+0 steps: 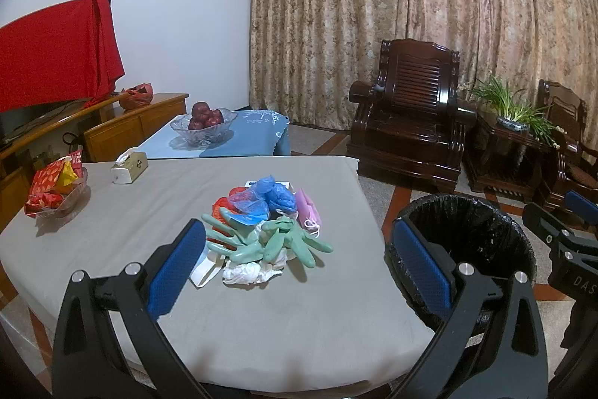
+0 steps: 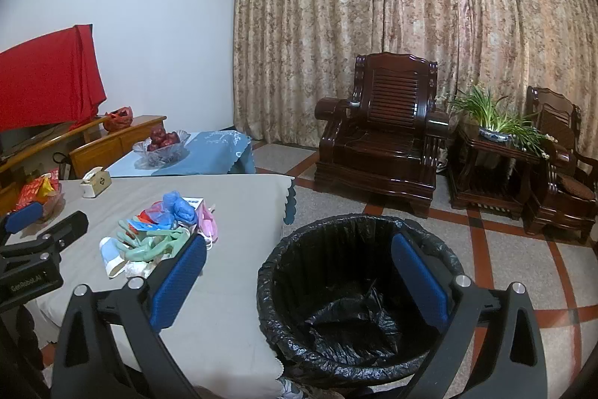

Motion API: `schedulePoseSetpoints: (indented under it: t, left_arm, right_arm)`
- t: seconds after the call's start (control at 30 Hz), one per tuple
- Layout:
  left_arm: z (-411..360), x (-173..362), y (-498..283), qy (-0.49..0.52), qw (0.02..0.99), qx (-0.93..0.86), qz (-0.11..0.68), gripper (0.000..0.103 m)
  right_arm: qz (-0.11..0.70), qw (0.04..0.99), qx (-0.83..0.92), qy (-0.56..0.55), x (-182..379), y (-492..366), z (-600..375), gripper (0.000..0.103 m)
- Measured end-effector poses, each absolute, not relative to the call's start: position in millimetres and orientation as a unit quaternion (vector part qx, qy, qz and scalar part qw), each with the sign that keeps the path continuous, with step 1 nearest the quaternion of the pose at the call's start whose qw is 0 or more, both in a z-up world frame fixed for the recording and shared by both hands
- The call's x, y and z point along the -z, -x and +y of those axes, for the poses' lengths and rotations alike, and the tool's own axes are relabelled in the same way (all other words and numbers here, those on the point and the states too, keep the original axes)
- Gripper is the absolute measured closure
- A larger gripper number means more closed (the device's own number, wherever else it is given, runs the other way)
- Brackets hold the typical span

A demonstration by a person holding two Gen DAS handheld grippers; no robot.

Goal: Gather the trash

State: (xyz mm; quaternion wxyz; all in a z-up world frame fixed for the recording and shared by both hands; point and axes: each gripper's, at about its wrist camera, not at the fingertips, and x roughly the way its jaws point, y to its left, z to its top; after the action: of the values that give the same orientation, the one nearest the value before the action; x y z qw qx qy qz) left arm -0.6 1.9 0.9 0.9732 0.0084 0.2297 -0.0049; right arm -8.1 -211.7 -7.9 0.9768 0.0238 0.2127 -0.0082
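While both tongs gape wide, rubbery green gloves [image 1: 269, 242] top crumpled trash beside the crinkly black-lined bin [image 2: 358, 290].

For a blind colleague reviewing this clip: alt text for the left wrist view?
Open left tongs hover empty over a grey table bearing a trash pile of green gloves, blue plastic and tissue. A black-lined bin stands on the floor to its right.

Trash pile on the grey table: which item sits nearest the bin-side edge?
The pink face mask. It lies on the pile's bin side, while the green rubber gloves, blue plastic and white tissue sit further in.
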Motion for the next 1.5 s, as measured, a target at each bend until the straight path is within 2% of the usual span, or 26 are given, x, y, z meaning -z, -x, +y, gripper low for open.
schedulePoseSetpoints:
  t: [1.5]
  left_arm:
    - [9.4, -2.9, -1.4, -0.007, 0.973, 0.004, 0.230, 0.005]
  right_arm:
    - [0.213, 0.977, 0.009, -0.025, 7.5, 7.0, -211.0, 0.006]
